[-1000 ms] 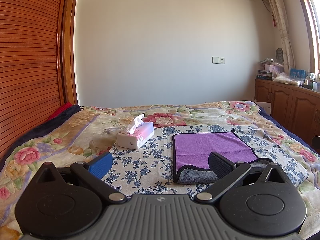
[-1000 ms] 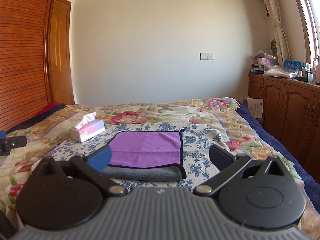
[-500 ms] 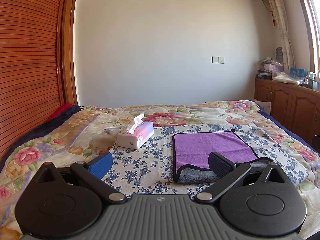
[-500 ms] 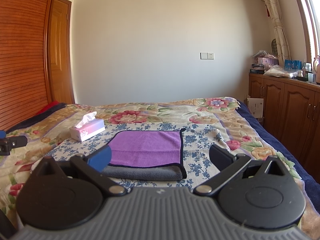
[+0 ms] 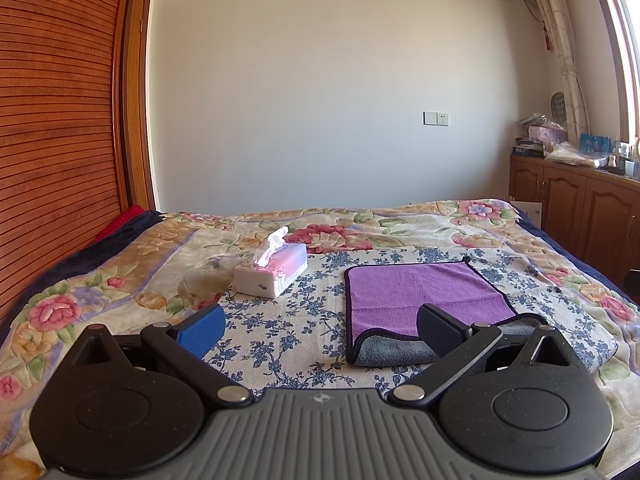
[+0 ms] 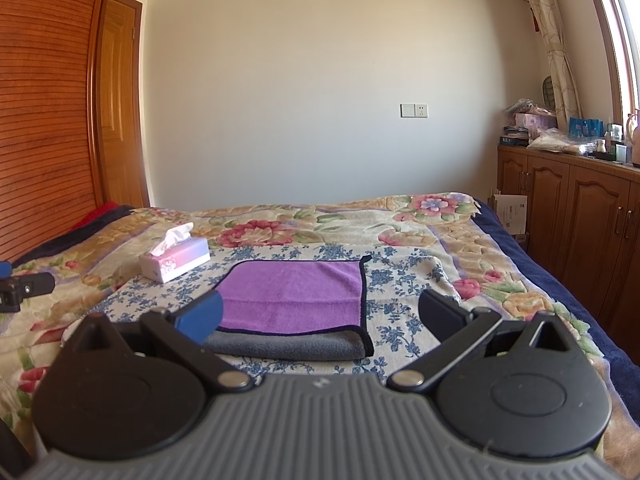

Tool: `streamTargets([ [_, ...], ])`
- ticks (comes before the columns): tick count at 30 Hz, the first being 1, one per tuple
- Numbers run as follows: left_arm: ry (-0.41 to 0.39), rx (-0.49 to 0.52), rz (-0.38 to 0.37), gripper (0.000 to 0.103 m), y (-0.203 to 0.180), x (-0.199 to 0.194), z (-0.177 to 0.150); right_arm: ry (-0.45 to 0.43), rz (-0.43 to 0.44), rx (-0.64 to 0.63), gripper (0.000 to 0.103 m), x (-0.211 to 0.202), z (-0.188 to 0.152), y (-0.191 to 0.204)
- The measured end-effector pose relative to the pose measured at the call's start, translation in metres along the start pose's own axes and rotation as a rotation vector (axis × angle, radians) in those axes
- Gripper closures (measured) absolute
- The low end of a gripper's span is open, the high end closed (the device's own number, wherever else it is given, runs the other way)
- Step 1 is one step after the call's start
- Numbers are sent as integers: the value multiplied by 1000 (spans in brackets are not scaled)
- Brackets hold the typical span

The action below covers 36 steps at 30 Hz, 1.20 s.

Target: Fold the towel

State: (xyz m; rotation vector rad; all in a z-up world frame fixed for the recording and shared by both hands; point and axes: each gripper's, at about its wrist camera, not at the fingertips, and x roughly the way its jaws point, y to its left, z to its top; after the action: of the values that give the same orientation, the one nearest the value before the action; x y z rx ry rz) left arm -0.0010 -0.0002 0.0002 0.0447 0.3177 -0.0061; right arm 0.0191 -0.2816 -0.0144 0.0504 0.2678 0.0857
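Two tools are hovering low over the bed, both with fingers spread wide and gripping nothing. Left tool (image 5: 318, 330) is sitting at lower centre of its frame, its dark pad overlapping the towel's near right edge in the view; contact cannot be judged. Right tool (image 6: 320, 316) is framing the towel (image 6: 294, 294) between its blue and black pads. Towel is lying folded at frame centre on the blue-flowered cloth (image 6: 394, 280), purple face up, grey underside showing along the near fold. Tissue box (image 6: 175, 260) is resting to the towel's upper left, apart from it, on the floral bed (image 6: 460, 236).
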Motion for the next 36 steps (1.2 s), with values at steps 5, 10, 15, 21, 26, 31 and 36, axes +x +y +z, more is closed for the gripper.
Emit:
streamTargets([
  [5,1,0,0,0,0,0,0,3,-1,1,0,1,-2,0],
  [10,4,8,0,0,-5,-1,1,4,1,-1,0,2,-4,-1],
  [15,9,14,-3,0,-5,3,-2,10,4,-5,0,2,-2,-2],
  [21,11,29,-7,0,-6,5,-2,25,15,-17,0,6,0,0],
  [26,24,35,-13,0,-8,8,-1,35,25,-38,0,9,1,3],
  [31,34,52,-29,0,-11,11,0,36,34,-53,0,13,2,5],
  [36,56,47,-36,0,-11,19,1,46,33,-66,0,20,3,5],
])
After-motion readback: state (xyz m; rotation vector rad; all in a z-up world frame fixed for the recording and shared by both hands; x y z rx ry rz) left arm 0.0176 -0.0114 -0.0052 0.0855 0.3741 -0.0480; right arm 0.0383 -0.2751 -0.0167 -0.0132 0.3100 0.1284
